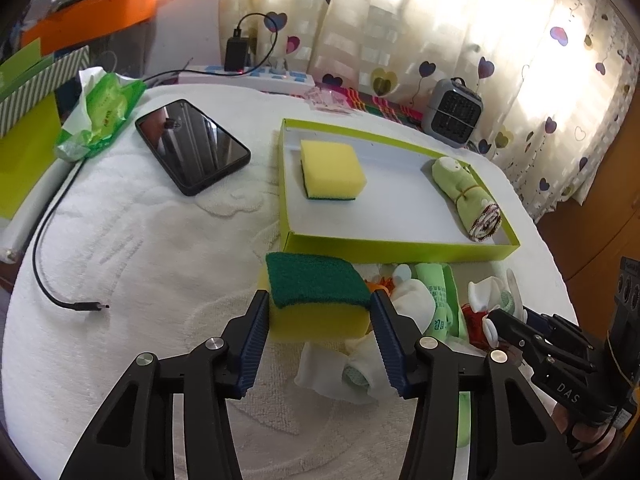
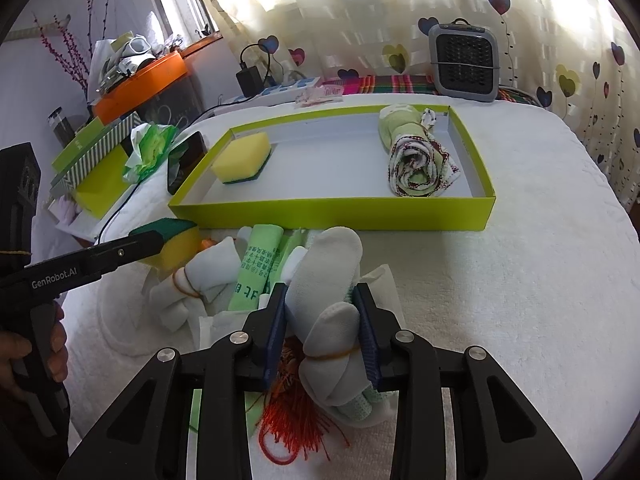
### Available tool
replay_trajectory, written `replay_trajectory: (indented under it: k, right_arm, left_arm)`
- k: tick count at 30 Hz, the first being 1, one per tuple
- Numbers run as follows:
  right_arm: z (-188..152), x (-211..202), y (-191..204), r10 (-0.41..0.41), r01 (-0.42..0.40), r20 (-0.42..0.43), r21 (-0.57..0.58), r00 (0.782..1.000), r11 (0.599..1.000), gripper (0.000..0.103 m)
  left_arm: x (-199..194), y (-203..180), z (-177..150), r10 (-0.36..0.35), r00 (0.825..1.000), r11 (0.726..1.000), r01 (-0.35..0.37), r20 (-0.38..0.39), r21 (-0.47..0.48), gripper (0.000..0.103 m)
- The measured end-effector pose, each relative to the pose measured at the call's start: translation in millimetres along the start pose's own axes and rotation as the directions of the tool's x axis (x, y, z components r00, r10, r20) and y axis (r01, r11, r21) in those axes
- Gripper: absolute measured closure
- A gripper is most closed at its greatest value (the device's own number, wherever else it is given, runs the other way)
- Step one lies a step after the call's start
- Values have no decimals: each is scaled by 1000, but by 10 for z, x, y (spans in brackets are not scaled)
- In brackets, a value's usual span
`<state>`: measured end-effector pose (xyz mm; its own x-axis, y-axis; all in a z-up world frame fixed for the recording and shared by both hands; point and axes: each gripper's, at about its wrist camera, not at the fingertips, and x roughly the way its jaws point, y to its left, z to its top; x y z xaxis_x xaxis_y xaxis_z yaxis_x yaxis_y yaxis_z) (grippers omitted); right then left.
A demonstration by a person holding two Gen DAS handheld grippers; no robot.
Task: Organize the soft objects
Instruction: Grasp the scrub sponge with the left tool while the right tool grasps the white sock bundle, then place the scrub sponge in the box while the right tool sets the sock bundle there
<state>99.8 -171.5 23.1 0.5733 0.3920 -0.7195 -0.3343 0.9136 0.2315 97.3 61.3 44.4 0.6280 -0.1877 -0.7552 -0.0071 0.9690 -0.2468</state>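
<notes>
My left gripper (image 1: 318, 300) is shut on a yellow sponge with a green scouring top (image 1: 316, 300), which sits on the white towel just in front of the lime-green tray (image 1: 400, 246). My right gripper (image 2: 321, 290) is shut on a white sock bundle (image 2: 328, 276) tied with a rubber band; its pads press both sides. In the tray lie a second yellow sponge (image 2: 242, 156) at the left end and a rolled green towel (image 2: 416, 152) at the right end. The left gripper's finger (image 2: 136, 246) shows against the held sponge (image 2: 180, 250).
Between the grippers lies a pile: another tied white bundle (image 2: 208, 276), a green roll with printing (image 2: 256, 268) and a red tassel (image 2: 296, 428). A phone (image 1: 192, 146), a loose cable (image 1: 80, 304) and a tissue pack (image 1: 104, 112) lie left; a small heater (image 1: 454, 112) stands behind the tray.
</notes>
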Motion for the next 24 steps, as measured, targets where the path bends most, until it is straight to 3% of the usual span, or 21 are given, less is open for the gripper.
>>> replay_trajectory:
  k: [24]
  right_arm:
    - [158, -309, 41, 11, -9, 104, -19, 994, 1000, 72]
  left_arm:
    - [-414, -130, 117, -31, 994, 999, 26, 107, 48, 53]
